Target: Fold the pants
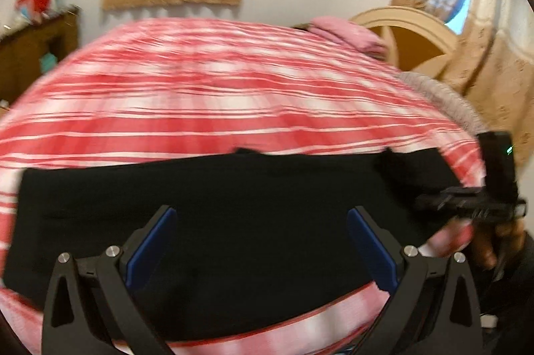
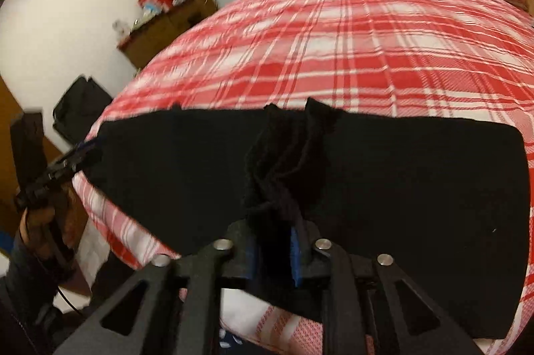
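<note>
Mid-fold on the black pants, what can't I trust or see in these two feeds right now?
- Left wrist view: plaid bedspread smeared by motion blur; the pants' folds and seams vanish in flat black.
- Right wrist view: whether the right gripper pads press the bunched cloth is unclear; black on black.
- Right wrist view: left gripper tips small and blurred at the pants' corner.
- Both views: the pants' near edge is hidden behind gripper frames.

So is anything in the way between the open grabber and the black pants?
Nothing visible is. The left gripper hangs open right over the black pants, which lie flat on the plaid bed cover, with only air between them. The right gripper already has a bunch of the cloth between its fingers.
</note>
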The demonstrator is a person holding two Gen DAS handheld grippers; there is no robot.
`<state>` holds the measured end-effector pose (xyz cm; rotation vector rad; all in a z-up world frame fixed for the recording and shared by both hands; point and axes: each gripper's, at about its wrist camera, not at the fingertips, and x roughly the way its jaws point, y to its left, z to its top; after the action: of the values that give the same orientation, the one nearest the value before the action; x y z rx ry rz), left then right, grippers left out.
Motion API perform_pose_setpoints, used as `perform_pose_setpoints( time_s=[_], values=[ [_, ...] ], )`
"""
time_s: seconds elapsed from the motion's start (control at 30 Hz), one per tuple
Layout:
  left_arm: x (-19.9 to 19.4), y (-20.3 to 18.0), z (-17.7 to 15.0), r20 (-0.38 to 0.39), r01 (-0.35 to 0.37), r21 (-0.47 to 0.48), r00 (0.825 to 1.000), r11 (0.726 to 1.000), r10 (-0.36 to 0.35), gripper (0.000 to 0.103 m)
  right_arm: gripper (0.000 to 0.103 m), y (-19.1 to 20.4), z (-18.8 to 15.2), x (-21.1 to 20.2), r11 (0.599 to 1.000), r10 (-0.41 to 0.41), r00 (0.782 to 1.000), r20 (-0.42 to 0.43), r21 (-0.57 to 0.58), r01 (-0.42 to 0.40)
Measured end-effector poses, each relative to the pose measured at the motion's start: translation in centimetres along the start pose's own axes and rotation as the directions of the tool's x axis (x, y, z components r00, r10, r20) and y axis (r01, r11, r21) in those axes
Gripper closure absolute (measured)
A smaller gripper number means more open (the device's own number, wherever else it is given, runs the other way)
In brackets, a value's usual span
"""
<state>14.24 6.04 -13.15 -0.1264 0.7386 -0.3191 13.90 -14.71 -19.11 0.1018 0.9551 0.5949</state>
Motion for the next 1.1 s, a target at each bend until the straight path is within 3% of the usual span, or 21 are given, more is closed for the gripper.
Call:
perform_pose_setpoints(
  time_s=[0.03, 0.07, 0.2, 0.33, 0.43, 0.5, 0.6, 0.7, 0.8, 1.1],
  values=[
    [0.5, -0.8, 0.2, -0.007, 0.004, 0.011, 1.0, 1.0, -0.004, 0.0, 0.056, 0.2, -0.1, -0.3, 1.0, 0.011, 1.0, -0.007, -0.012, -0.012],
    [1.3, -1.9, 0.6, -0.019, 0.009, 0.035, 1.0, 0.999, -0.008, 0.0, 0.053, 0.3, -0.2, -0.8, 0.999, 0.024, 1.0, -0.008, -0.031, -0.024],
    [3.7, -6.0, 1.3, -0.068, 0.091, 0.08, 0.994, 0.993, -0.085, 0.0, 0.053, -0.6, -0.9, -3.4, 0.998, 0.016, 0.999, 0.044, -0.065, -0.013],
    [6.3, -10.0, 1.5, -0.123, 0.181, 0.093, 0.978, 0.979, -0.169, 0.003, 0.053, -4.8, -1.0, -5.9, 0.997, -0.005, 0.988, 0.154, 0.077, -0.007],
    [8.5, -12.3, 1.4, -0.183, 0.219, 0.092, 0.963, 0.971, -0.2, 0.019, 0.053, -7.4, -1.2, -7.1, 0.985, -0.042, 0.974, 0.222, 0.174, 0.003],
    [9.6, -13.2, 1.4, -0.221, 0.25, 0.068, 0.948, 0.966, -0.229, 0.038, 0.053, -8.6, -1.7, -7.5, 0.973, -0.067, 0.965, 0.254, 0.231, 0.007],
    [10.9, -14.4, 1.1, -0.253, 0.265, 0.028, 0.935, 0.964, -0.25, 0.039, 0.053, -9.6, -1.6, -7.4, 0.959, -0.058, 0.96, 0.274, 0.284, -0.024],
    [11.1, -15.0, 1.0, -0.245, 0.25, 0.033, 0.941, 0.968, -0.234, 0.041, 0.053, -9.7, -1.6, -7.7, 0.957, -0.067, 0.948, 0.31, 0.29, -0.027],
    [11.1, -15.1, 1.1, -0.249, 0.247, 0.038, 0.941, 0.968, -0.231, 0.085, 0.053, -9.9, -1.7, -8.3, 0.957, -0.075, 0.937, 0.341, 0.289, -0.028],
    [7.6, -13.6, 2.1, -0.168, 0.285, -0.005, 0.945, 0.958, -0.282, 0.089, 0.053, -10.2, -2.1, -10.1, 0.952, -0.092, 0.899, 0.428, 0.303, -0.047]
  ],
)
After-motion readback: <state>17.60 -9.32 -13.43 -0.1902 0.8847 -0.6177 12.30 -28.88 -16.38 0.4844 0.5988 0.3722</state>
